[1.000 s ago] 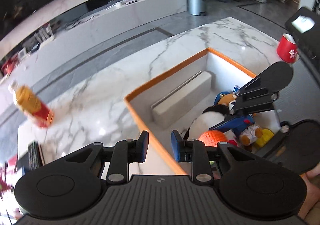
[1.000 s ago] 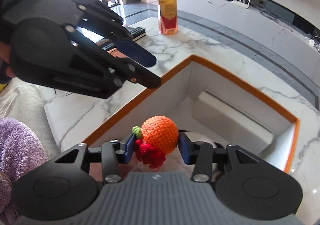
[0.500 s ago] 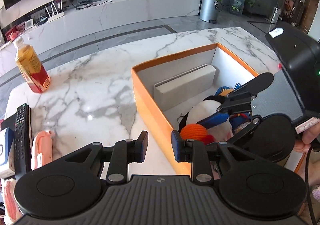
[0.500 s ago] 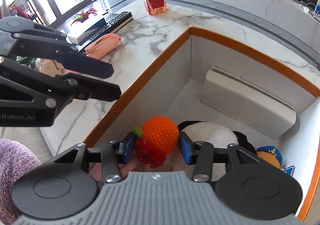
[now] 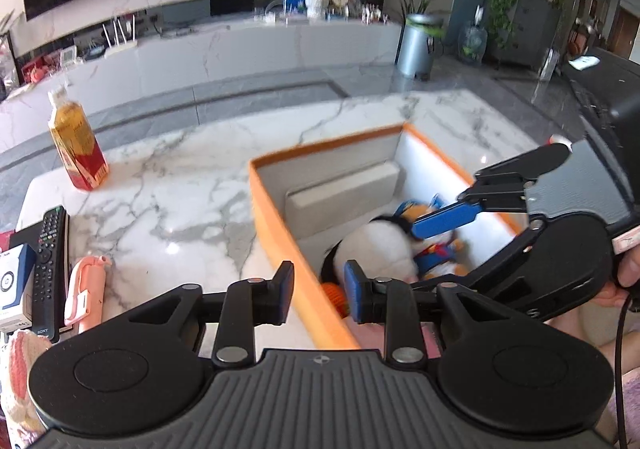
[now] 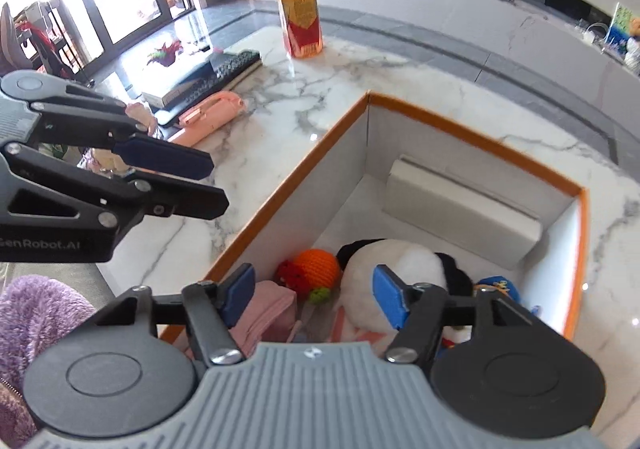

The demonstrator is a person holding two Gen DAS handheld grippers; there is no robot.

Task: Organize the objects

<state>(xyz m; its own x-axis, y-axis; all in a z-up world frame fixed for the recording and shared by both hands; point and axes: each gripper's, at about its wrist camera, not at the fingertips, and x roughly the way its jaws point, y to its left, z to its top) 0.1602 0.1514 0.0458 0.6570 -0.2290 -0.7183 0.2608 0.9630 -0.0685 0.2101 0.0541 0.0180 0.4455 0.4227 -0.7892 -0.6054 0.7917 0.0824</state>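
right tongs (image 6: 314, 299): jaws opening, nothing between the blue pads, above near end of box, over pink cloth
left tongs (image 5: 318, 291): jaws opening, gripping nothing; box's near-left orange wall seen through the gap below
box (image 6: 472, 133): orange rim, pale inside, on marble table (image 6: 280, 117), right part of it
orange ball (image 6: 318, 269): knitted, released, lying on box floor at near-left corner, touching red knitted bit (image 6: 290, 275) and small green knob (image 6: 320, 295); in left view only a sliver showing behind box wall (image 5: 334, 293)
white-and-black plush (image 6: 390, 263): in box, just right of orange ball, partly behind right pad
blue-and-orange plush (image 6: 498, 287): in box, right of white plush, mostly hidden
pink cloth (image 6: 266, 313): near end of box, under right tongs
pale block (image 6: 464, 219): leaning along far wall inside box
bottle (image 5: 78, 147): amber drink, red label, upright, far left on table, well apart from box
remote (image 5: 48, 269): black, near-left edge of table
pink case (image 5: 84, 291): lying just right of remote
blue-white carton (image 5: 12, 287): left of remote, cut off by edge
hand (image 5: 618, 281): on right tongs' handle, right edge of left view, mostly hidden
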